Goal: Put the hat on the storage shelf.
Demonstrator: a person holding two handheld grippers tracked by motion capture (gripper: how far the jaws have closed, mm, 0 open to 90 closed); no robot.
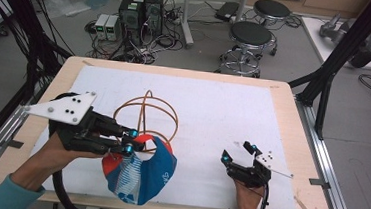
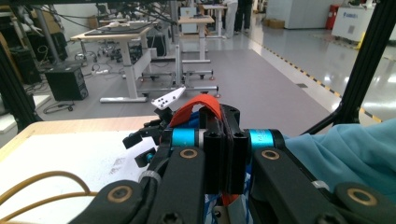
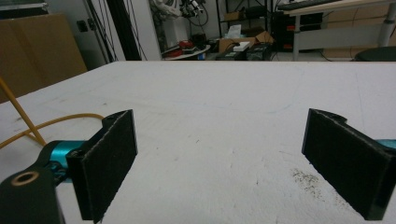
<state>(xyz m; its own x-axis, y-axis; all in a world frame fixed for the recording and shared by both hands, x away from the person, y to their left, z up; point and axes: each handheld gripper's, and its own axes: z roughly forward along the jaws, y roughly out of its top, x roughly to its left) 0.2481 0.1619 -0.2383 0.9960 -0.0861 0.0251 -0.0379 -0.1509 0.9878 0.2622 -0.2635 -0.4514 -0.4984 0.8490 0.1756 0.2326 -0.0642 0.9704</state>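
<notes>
Left tongs (image 1: 129, 140) are clamped shut on the red edge of the bag (image 1: 140, 173), which sags near the bench's front edge, left of centre, touching the wire frame (image 1: 146, 115). Right tongs (image 1: 240, 153) sit wide open with nothing in them, well apart toward the front right. Bag looks light, floppy and a bit slick, so I'd grab the hem, not the loose middle.
</notes>
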